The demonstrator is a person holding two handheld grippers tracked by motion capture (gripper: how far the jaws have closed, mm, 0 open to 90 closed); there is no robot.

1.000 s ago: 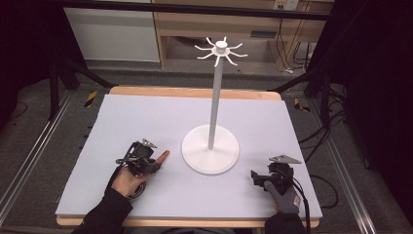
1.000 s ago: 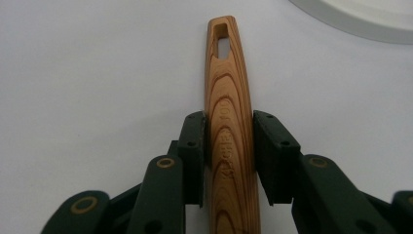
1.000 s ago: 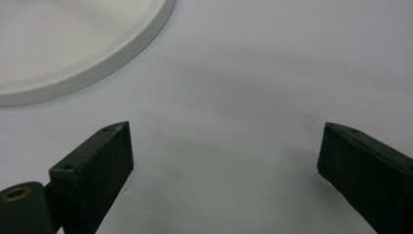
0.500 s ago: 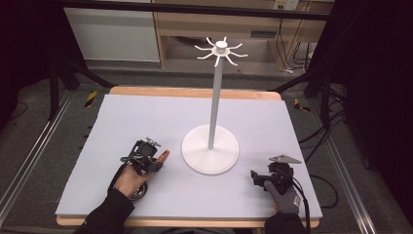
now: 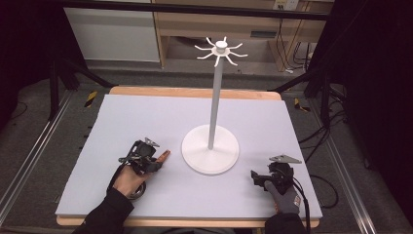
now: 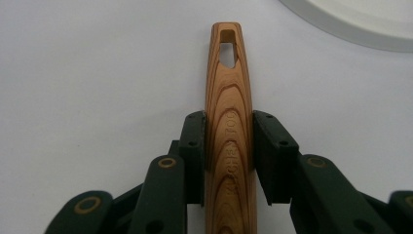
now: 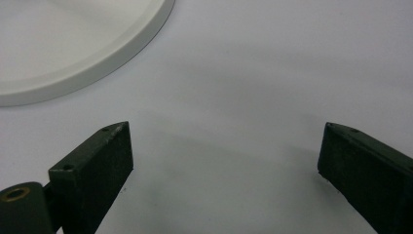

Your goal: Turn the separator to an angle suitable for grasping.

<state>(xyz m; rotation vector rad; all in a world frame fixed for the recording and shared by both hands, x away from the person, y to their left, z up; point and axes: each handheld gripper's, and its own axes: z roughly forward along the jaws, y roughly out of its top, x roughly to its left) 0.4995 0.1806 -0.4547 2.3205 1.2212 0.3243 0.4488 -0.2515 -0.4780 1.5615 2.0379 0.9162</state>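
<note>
On the left side of my table (image 5: 146,117), the left tongs (image 6: 228,141) are clamped on a wooden handle (image 6: 229,97) with a hanging slot near its tip. Looks like a kitchen utensil; the working end is hidden under my hand (image 5: 129,178). The handle points toward the white stand's round base (image 5: 210,148), tip just short of it. Over on the right, my right tongs (image 7: 224,156) sit low over the table near that base, jaws spread wide, nothing in them.

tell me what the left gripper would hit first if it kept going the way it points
Probably the white stand base: the left gripper, shut on a wooden handle, points toward its rim, though depth is unclear.
</note>
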